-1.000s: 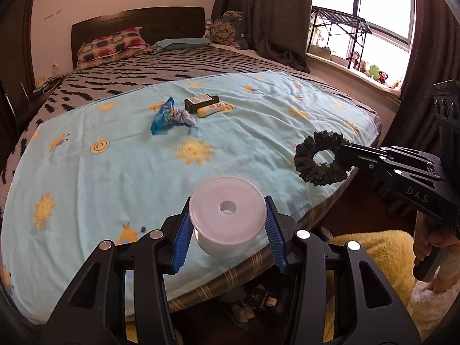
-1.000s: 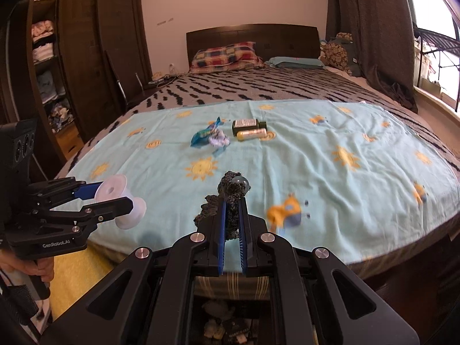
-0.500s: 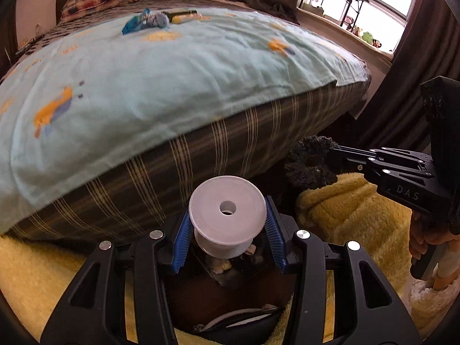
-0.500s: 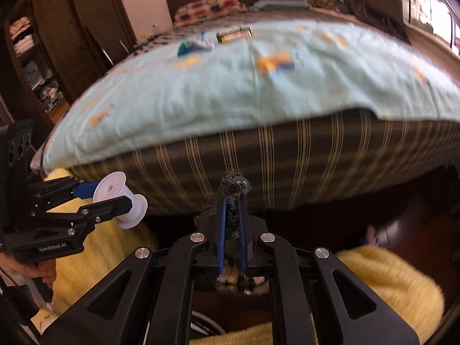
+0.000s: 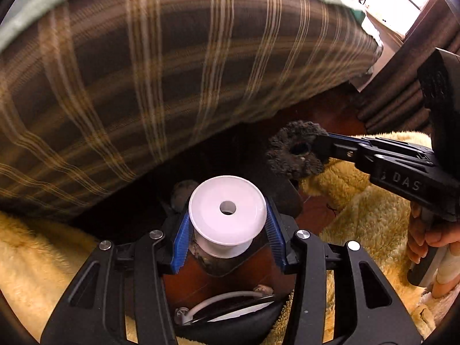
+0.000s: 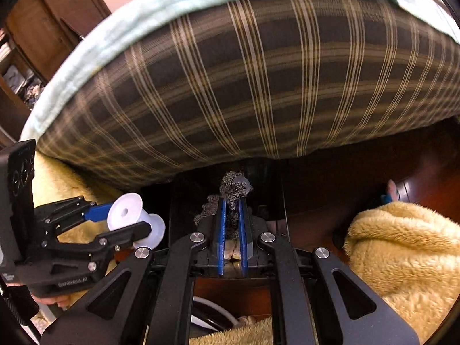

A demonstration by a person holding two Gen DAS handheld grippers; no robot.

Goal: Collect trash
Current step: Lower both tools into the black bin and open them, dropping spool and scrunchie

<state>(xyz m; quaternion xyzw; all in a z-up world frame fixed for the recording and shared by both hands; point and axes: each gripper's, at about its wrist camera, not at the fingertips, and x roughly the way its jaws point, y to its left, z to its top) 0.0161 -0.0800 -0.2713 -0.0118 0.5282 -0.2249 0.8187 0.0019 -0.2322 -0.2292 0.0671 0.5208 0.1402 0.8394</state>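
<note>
Currently the left gripper (image 5: 227,230) is clamped on one white plastic spool (image 5: 227,211), its blue pads (image 5: 181,238) pressing the spool's flanges from both sides. The right gripper (image 6: 231,224) is closed tight on one dark fuzzy hair tie (image 6: 234,189), which bulges out above the narrow gap between its fingers; from the left wrist view the same tie hangs off the fingertips as a loop.

Change noted: a second ago both grippers faced across the top of the bed, with the light blue sheet and a few leftover items on it in full view. Both have since dropped below the mattress edge and now point down at the floor beside the bed. The plaid mattress side (image 6: 258,80) fills the upper part of both views, and the sheet (image 6: 95,37) shows only as a strip along the top. The grips themselves are unchanged.

Assessment: the carry is nearly over and the drop-off is probably next. Directly beneath the grippers sits a dark round container with a white rim (image 5: 230,297), likely the trash bin, though only part of it shows. Release has not occurred.

Count: two grippers, each holding one item; one spool, one hair tie, one presumed bin. Yellow fluffy rug (image 6: 402,258) lies on either side of the dark wooden floor (image 6: 359,178). The items left on the bed are out of view.
</note>
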